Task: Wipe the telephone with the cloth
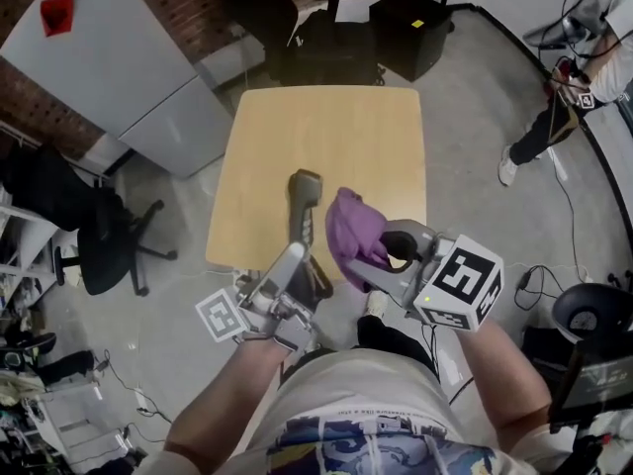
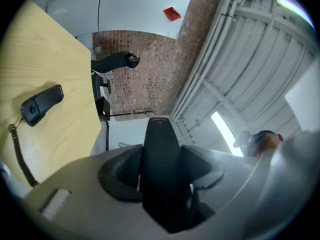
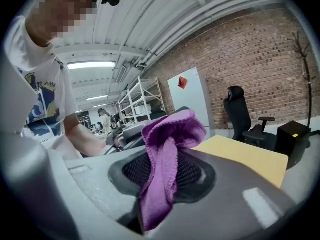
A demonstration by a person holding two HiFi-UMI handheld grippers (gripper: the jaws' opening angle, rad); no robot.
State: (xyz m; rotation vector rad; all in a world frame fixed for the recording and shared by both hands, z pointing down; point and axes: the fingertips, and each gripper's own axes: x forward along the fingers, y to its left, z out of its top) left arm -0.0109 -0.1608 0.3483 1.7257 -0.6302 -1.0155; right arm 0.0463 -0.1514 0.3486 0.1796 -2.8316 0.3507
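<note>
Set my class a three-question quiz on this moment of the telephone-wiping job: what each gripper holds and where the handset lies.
1. True or false: the right gripper is shut on the purple cloth.
2. What stands between the jaws of the left gripper? A) a black telephone part B) the cloth C) nothing
3. Fill in: the corded handset lies on the ____.

Key: 1 true. 2 A. 3 table.
</note>
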